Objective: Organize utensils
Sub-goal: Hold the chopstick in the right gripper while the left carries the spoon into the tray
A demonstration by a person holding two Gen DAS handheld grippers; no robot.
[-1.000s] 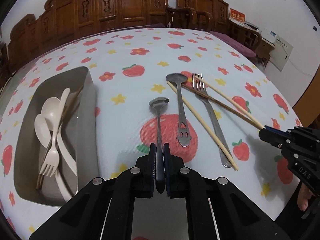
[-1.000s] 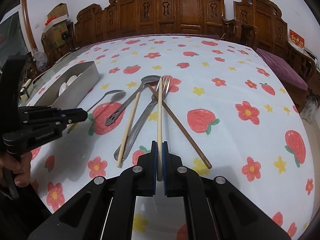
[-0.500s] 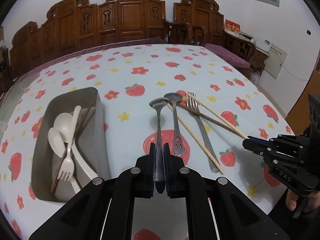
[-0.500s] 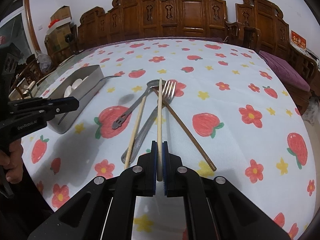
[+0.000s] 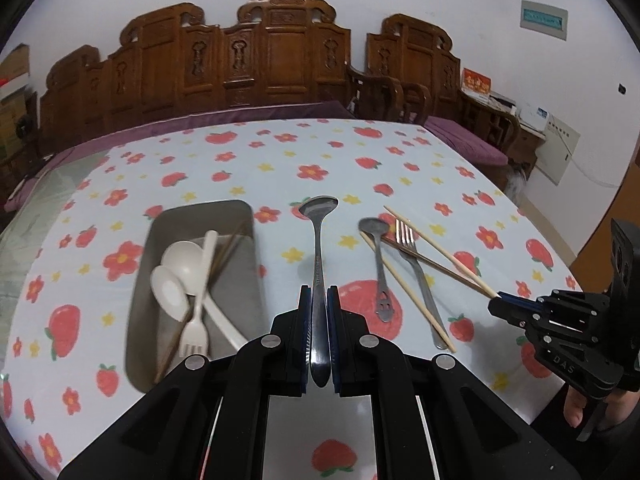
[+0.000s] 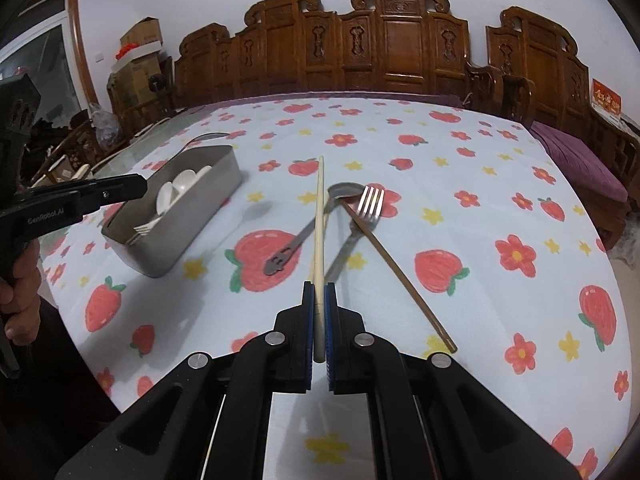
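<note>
My left gripper [image 5: 319, 294] is shut on a metal spoon [image 5: 318, 240] and holds it above the table, just right of the metal tray [image 5: 152, 240]. The tray holds white plastic spoons [image 5: 180, 264], a white fork and dark chopsticks. My right gripper [image 6: 319, 290] is shut on a pale chopstick [image 6: 319, 216], lifted above the table. On the cloth lie a slotted metal spoon [image 6: 296, 240], a metal fork [image 6: 370, 202], a brown chopstick [image 6: 396, 272] and a second pale chopstick [image 5: 404, 284]. The tray also shows in the right wrist view [image 6: 200, 216].
The table [image 6: 460, 184] wears a white cloth with strawberries and flowers. Carved wooden chairs [image 6: 400, 44] stand along its far edge. The left gripper's body [image 6: 80, 196] is at the left of the right wrist view, and the right one [image 5: 560, 320] at the right of the left wrist view.
Both grippers have risen and pulled back from the table. The metal spoon and the pale chopstick have lifted off the cloth. The left gripper has moved toward the tray.
</note>
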